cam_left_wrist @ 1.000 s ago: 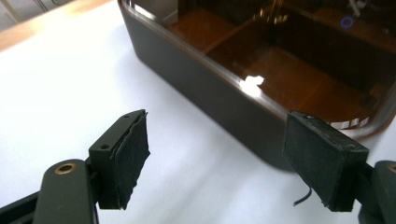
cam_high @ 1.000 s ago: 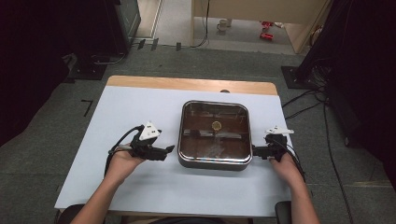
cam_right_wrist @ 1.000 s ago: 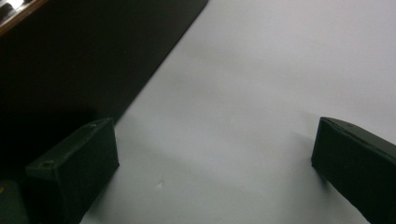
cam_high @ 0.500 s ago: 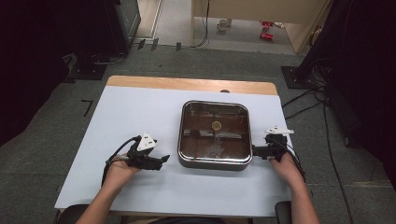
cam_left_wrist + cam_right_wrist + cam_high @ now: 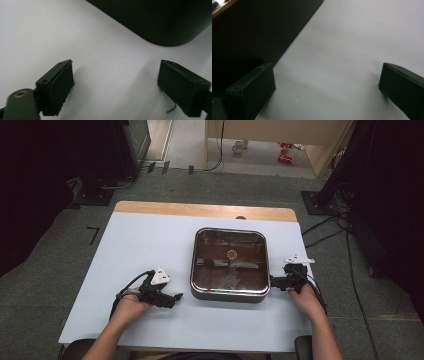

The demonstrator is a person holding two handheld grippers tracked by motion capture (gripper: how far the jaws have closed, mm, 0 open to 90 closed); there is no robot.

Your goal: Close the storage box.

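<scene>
Pan: the square, dark, metal-rimmed pan with a glass lid (image 5: 229, 264) is sitting on the pale blue tabletop (image 5: 150, 240), right of the middle, between the 2 tools.
Lid knob: a small round brass-coloured knob (image 5: 232, 254) is showing at the lid's centre.
Left tool: the left tool (image 5: 176, 297) is lying low over the tabletop just beside the pan's near left corner, apart from it; its jaws have just been opening and are standing wide, released, with bare tabletop between them.
Right tool: the right tool (image 5: 273, 281) is resting at the pan's right wall, jaws spread and grasping nothing; in the right gripper view 1 jaw is sitting close against the pan's dark side (image 5: 257, 32).
Hands: 1 hand is holding each tool from the near edge.
</scene>
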